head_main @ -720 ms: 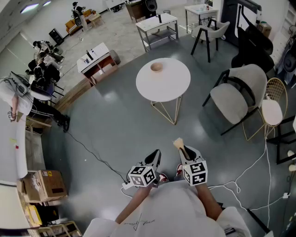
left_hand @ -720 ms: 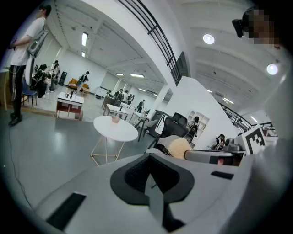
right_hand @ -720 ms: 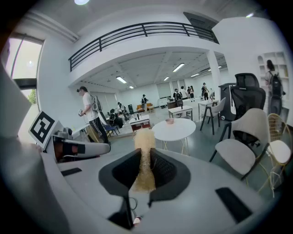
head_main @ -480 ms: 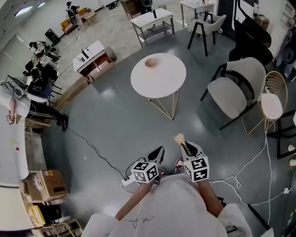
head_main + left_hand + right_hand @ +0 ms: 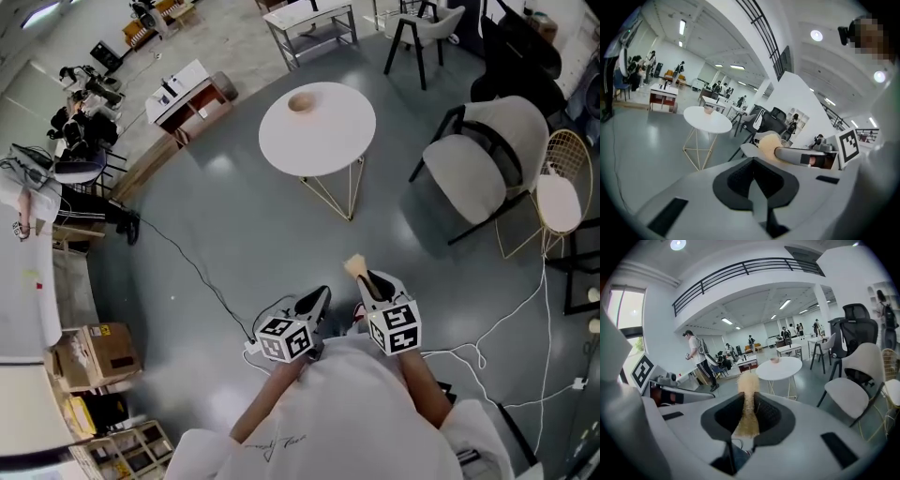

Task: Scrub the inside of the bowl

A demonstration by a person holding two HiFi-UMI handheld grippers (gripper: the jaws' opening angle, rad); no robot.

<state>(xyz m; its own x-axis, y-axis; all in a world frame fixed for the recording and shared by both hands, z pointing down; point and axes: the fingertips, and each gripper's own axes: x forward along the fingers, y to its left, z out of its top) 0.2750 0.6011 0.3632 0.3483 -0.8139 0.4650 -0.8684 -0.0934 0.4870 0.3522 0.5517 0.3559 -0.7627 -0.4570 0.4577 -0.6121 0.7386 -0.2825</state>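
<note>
Head view — grey floor [image 5: 234, 244], round white table [image 5: 333, 131], seemingly a bowl [image 5: 300, 101] atop.

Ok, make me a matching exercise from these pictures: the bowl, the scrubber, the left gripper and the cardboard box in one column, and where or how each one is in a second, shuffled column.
Column one:
1. bowl
2. scrubber
3. left gripper
4. cardboard box

Column two:
A. fingers together, nothing between them
B. on the floor at the far left of the head view
C. on the round white table
D. clamped in the right gripper

Pairs: 1-C, 2-D, 3-A, 4-B.
</note>
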